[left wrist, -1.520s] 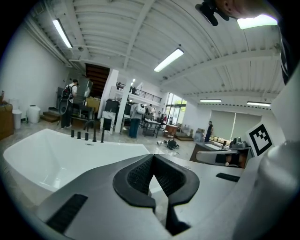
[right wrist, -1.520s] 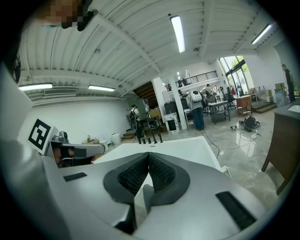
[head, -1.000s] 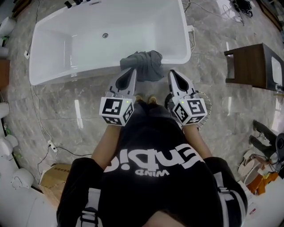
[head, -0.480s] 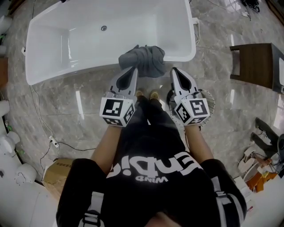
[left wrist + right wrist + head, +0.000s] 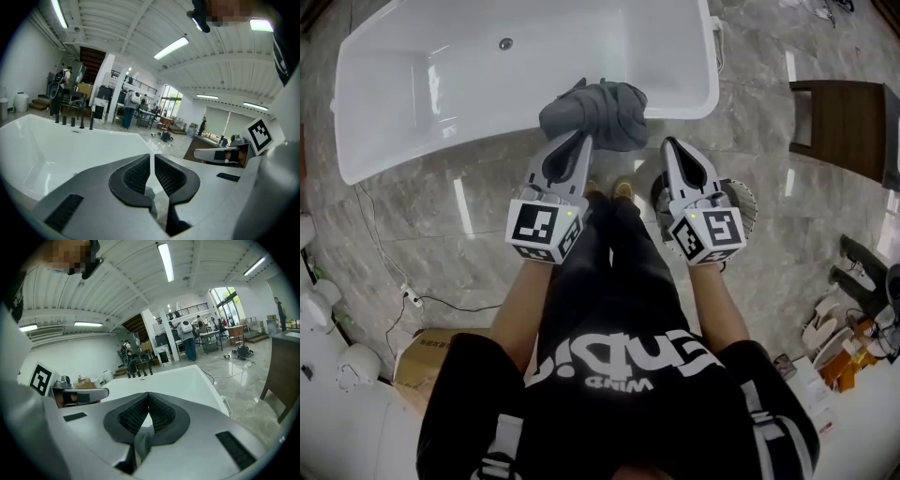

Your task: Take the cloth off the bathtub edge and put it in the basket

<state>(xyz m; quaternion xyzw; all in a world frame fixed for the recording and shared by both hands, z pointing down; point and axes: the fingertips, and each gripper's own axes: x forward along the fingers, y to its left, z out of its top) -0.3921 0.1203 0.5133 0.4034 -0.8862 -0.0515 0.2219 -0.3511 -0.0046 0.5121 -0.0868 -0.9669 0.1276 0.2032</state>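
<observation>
A crumpled grey cloth (image 5: pixel 598 111) hangs over the near rim of the white bathtub (image 5: pixel 441 155), toward its right end. My left gripper (image 5: pixel 578 141) points at the cloth's lower left edge, just short of it, with its jaws shut and nothing between them (image 5: pixel 152 155). My right gripper (image 5: pixel 668 144) is a little right of the cloth, also shut and empty (image 5: pixel 148 394). A round pale basket (image 5: pixel 744 201) stands on the floor, partly hidden under the right gripper. Neither gripper view shows the cloth; both look over the tub (image 5: pixel 70 145) (image 5: pixel 178 376).
A dark wooden cabinet (image 5: pixel 848 127) stands at the right. A cardboard box (image 5: pixel 422 352) and a cable (image 5: pixel 394 272) lie on the marble floor at the left, slippers (image 5: pixel 825 328) at the lower right. My feet (image 5: pixel 609 190) are close to the tub.
Both grippers and I have moved closer to the tub. Their tips now reach the cloth's lower edge on either side. The jaws stay shut.
</observation>
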